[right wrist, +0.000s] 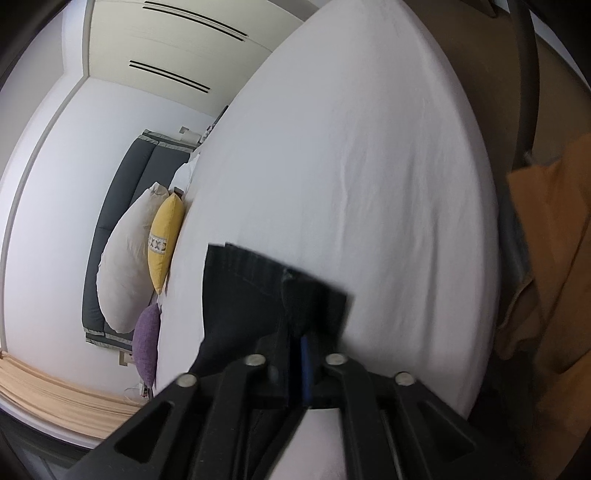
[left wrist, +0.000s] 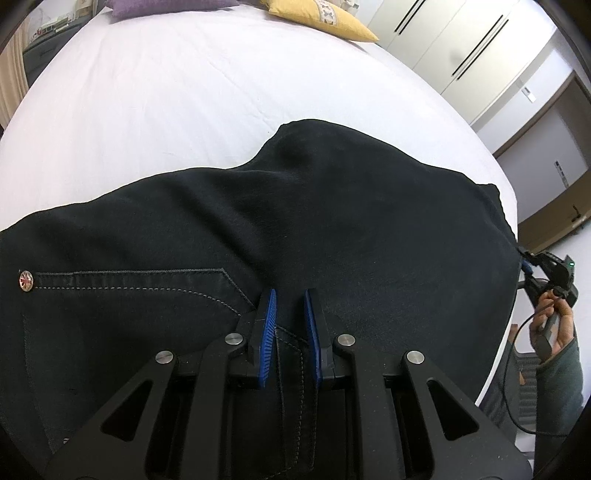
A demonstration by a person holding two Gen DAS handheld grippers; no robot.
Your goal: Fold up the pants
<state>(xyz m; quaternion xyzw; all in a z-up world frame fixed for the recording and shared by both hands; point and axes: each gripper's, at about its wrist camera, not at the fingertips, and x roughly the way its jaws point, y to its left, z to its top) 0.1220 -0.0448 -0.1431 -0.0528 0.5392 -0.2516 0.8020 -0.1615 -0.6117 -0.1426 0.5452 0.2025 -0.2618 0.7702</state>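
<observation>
Dark navy pants (left wrist: 314,221) lie spread across a white bed (left wrist: 166,110). A back pocket with a round metal rivet (left wrist: 26,280) shows at the left. My left gripper (left wrist: 290,295) hovers just over the pants near the pocket seam, its blue pads parted with nothing between them. My right gripper (right wrist: 299,332) is shut on a leg end of the pants (right wrist: 266,280) and holds it lifted over the bed (right wrist: 369,166). The hand with the right gripper also shows at the far right of the left wrist view (left wrist: 546,280), at the bed's edge.
A yellow pillow (left wrist: 325,18) and a purple pillow (left wrist: 166,5) lie at the bed's far end; they also show in the right wrist view, yellow pillow (right wrist: 164,240), beside a white pillow (right wrist: 125,266). White wardrobe doors (left wrist: 461,44) stand beyond. An orange cloth (right wrist: 546,258) hangs right.
</observation>
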